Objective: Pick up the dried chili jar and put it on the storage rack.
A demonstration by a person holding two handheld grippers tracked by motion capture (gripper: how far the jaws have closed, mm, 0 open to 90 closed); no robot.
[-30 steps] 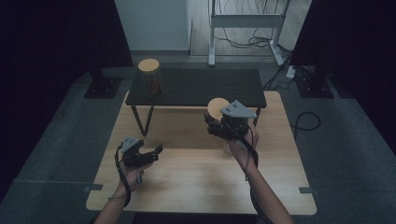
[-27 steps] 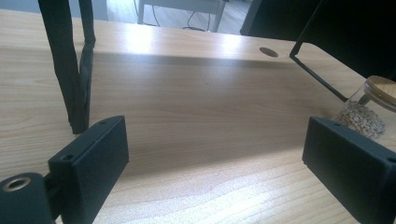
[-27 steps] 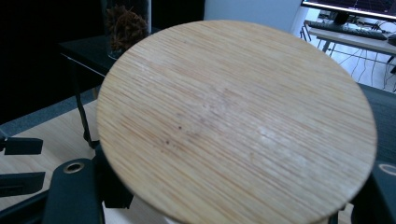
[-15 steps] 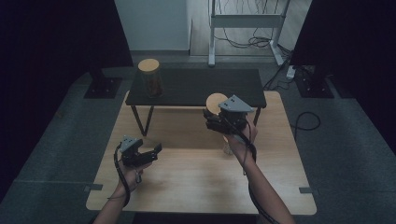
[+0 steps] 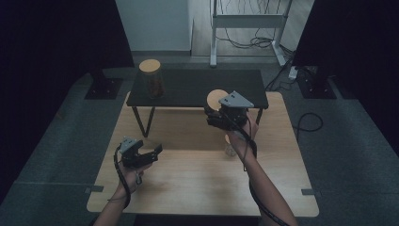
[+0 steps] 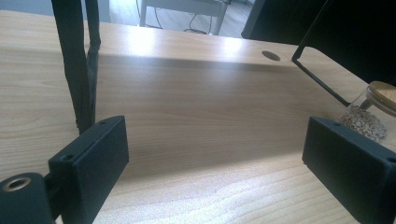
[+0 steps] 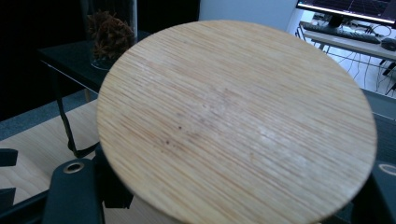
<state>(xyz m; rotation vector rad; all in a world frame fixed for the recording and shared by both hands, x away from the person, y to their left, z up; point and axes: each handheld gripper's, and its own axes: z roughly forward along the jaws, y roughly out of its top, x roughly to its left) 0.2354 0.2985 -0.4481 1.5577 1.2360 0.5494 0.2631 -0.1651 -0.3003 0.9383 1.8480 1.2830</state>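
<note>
My right gripper is raised above the wooden table, just in front of the black shelf. It is shut on a jar with a round wooden lid. In the right gripper view that lid is close up, with the jaws on either side below it and the jar's body hidden. A small glass jar of seeds stands on the table under my right hand. It shows at the right edge of the left gripper view as the seed jar. My left gripper is open and empty, low over the table's left part, its jaws wide apart.
A tall glass jar of star anise with a wooden lid stands at the left end of the black shelf, and shows as the star anise jar. The shelf's thin black legs rest on the table. A white desk frame and cables lie beyond.
My right gripper has carried the lidded jar a little upward and toward the black shelf. The left gripper has stayed in place.
</note>
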